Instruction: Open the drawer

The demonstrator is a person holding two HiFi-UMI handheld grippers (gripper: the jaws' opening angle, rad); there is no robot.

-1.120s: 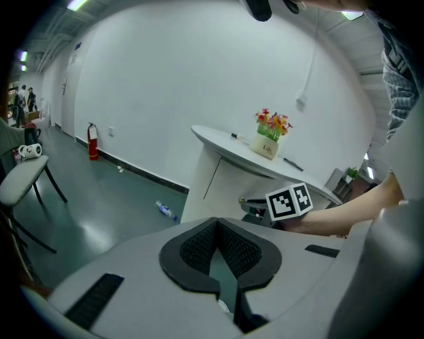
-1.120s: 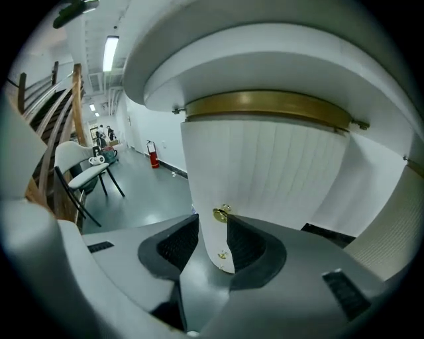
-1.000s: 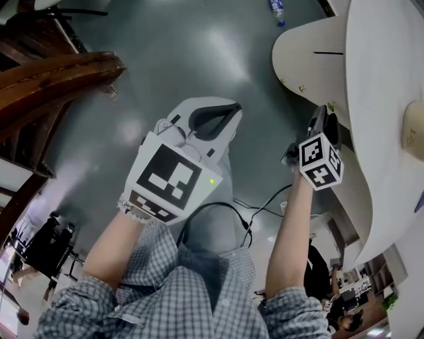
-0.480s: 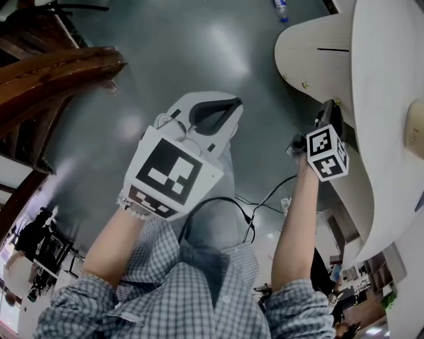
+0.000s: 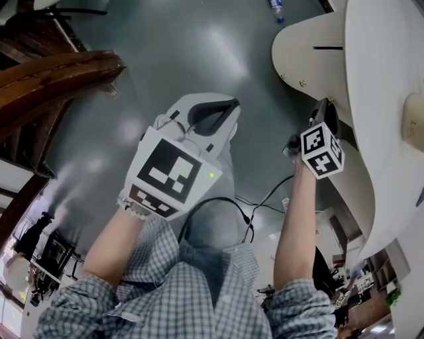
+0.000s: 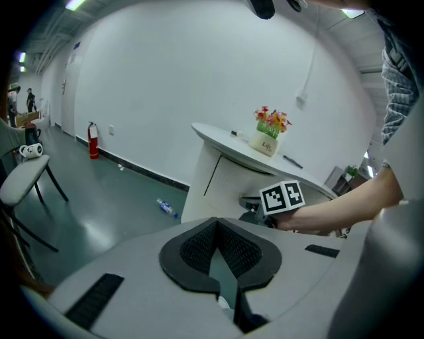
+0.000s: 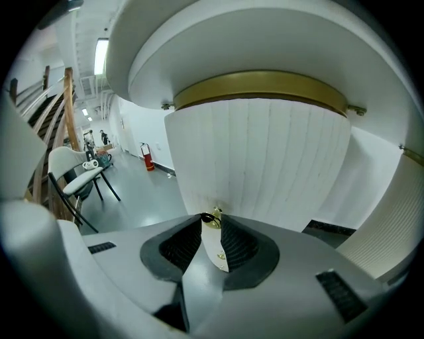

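Observation:
The drawer front [image 7: 265, 152] is a white ribbed curved panel under a brass band, part of a white rounded desk [image 5: 384, 79]. Its small brass knob [image 7: 211, 216] sits between the tips of my right gripper [image 7: 211, 220], whose jaws have just been closing and now press on the knob from both sides. In the head view the right gripper [image 5: 322, 109] reaches against the desk at the right. My left gripper [image 5: 233, 106] hangs over the floor at the middle, apart from the desk. Its tips [image 6: 216, 224] meet with nothing between them.
A wooden stair rail [image 5: 53, 73] runs along the left. A plastic bottle [image 5: 277, 12] lies on the grey floor beside the desk. A flower pot [image 6: 270, 132] stands on the desk top. A chair [image 6: 26, 179] and a cable [image 5: 265, 198] are nearby.
Both grippers keep their places; only the head view shifts slightly.

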